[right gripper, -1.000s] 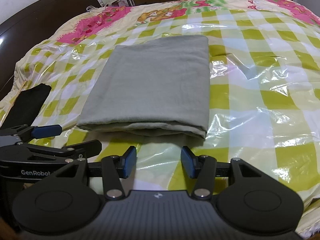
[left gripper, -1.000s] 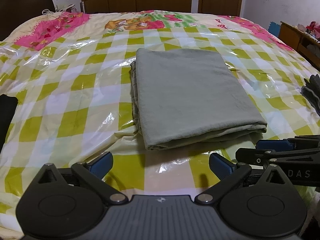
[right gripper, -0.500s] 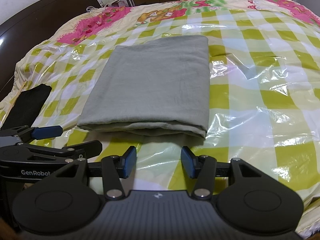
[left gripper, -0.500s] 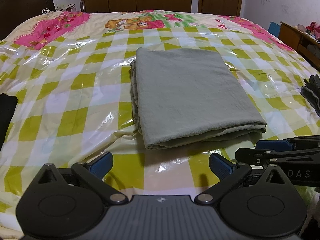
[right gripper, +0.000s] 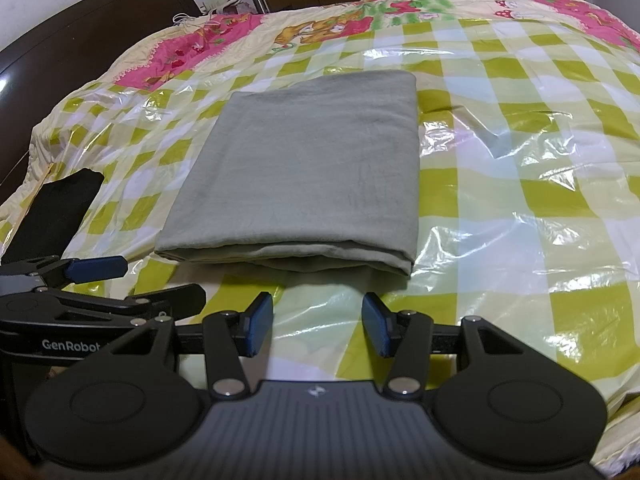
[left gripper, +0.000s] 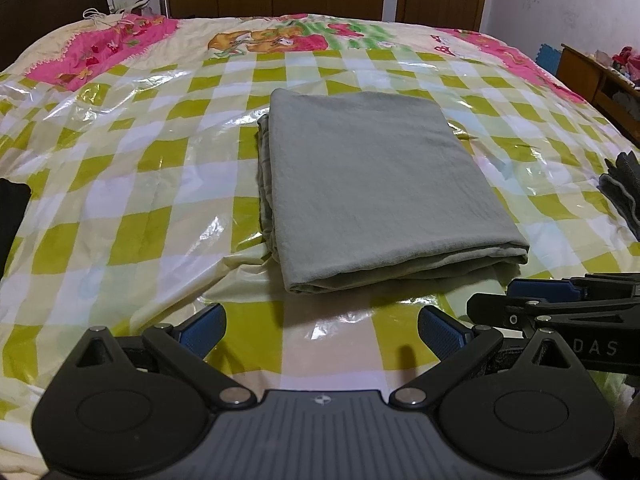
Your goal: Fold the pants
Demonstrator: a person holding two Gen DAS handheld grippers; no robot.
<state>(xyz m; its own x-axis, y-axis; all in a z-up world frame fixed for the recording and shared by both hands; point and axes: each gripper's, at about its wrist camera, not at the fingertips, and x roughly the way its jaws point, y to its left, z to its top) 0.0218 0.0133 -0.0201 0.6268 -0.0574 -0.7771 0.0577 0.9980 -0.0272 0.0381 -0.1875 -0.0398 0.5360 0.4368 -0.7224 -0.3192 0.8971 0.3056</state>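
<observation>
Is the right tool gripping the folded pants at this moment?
No, the right tool is open and empty, short of the folded pants.

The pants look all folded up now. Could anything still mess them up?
Maybe. The folded pants lie on a shiny plastic sheet, which looks slippery, so a nudge could slide them. Both the left gripper and the right gripper sit open just short of the near edge; pushing forward might rumple the loose layers at the pants' left side.
</observation>
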